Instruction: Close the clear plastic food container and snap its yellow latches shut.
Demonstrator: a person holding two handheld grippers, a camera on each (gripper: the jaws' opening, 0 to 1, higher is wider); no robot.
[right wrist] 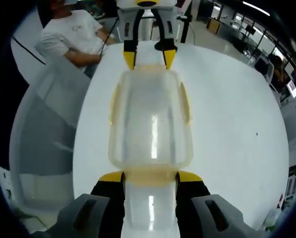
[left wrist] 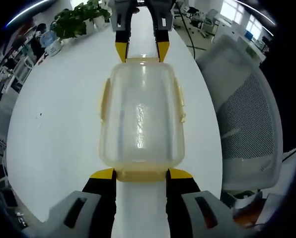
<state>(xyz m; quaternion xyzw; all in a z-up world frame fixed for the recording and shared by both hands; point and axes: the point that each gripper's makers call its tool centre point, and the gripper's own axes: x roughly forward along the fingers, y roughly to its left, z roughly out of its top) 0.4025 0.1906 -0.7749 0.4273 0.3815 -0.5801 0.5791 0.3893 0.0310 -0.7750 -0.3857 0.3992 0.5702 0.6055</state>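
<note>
Container [left wrist: 141,119] lidded, tongs [left wrist: 140,174] at both ends

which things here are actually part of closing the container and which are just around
Part of the job:
clear plastic food container
yellow latches
left gripper
right gripper

Just around:
white table
mesh office chair
potted plant
person in a white shirt

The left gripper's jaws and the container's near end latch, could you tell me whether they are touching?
Touching. In the left gripper view, the left gripper has its yellow jaw tips pressed against the end latch of the clear container, with no gap visible.
</note>
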